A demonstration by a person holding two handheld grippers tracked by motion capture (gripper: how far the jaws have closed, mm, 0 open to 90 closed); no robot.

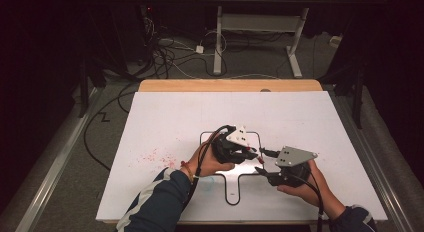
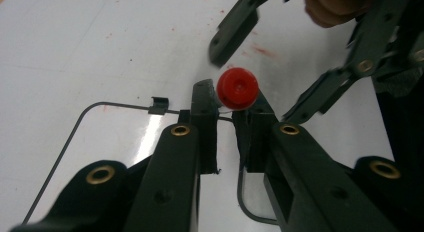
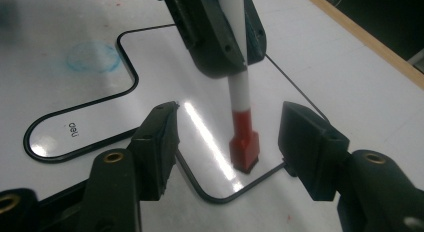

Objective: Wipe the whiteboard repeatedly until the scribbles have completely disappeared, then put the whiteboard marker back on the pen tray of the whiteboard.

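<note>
My left gripper (image 1: 251, 151) is shut on a white marker (image 3: 241, 89) and holds it tip-down over a small black-rimmed whiteboard (image 1: 233, 202). The marker's red cap (image 3: 244, 142) points at the board. In the left gripper view the red cap (image 2: 238, 88) sticks out past the closed jaws of the left gripper (image 2: 227, 103). My right gripper (image 3: 232, 128) stands open with its jaws on either side of the red cap, a gap showing on both sides. In the high view the right gripper (image 1: 261, 161) sits just right of the left one.
The small whiteboard lies on a large white table sheet (image 1: 300, 117) with red speckles (image 1: 155, 156) at the left and a blue smudge (image 3: 92, 57) near the board's notch. A wooden edge (image 1: 230, 85) runs along the far side. Cables (image 1: 165, 57) lie on the floor beyond.
</note>
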